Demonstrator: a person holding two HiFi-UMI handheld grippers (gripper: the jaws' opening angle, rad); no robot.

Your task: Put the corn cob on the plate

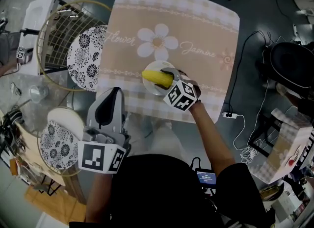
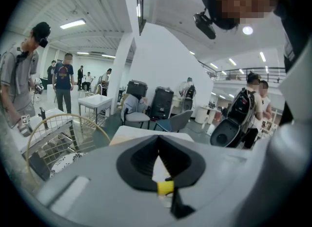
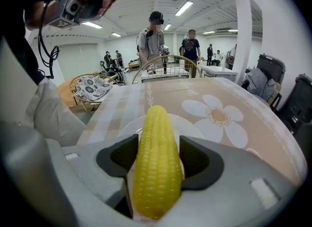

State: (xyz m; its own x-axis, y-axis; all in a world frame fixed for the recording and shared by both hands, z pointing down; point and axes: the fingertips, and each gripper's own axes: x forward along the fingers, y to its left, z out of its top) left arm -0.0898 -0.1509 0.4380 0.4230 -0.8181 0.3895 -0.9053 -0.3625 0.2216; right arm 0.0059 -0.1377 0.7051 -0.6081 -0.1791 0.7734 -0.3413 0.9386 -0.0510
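A yellow corn cob (image 1: 158, 78) lies lengthwise between the jaws of my right gripper (image 1: 168, 79), just over a small white plate (image 1: 151, 90) on the beige flowered tablecloth (image 1: 196, 21). In the right gripper view the corn cob (image 3: 156, 162) fills the gap, both dark pads (image 3: 122, 160) touch its sides, and the plate (image 3: 195, 129) shows beneath and beyond it. I cannot tell whether the cob rests on the plate. My left gripper (image 1: 111, 98) hangs off the table's near left corner, jaws together and empty. In its own view the left gripper (image 2: 157, 145) shows only a thin sliver between its pads.
A wire basket (image 1: 54, 36) with a black-and-white patterned plate (image 1: 86, 58) stands left of the table. A second patterned plate (image 1: 58, 142) sits on a round stand at lower left. Cables and a power strip (image 1: 230, 115) lie on the floor to the right. People stand in the background.
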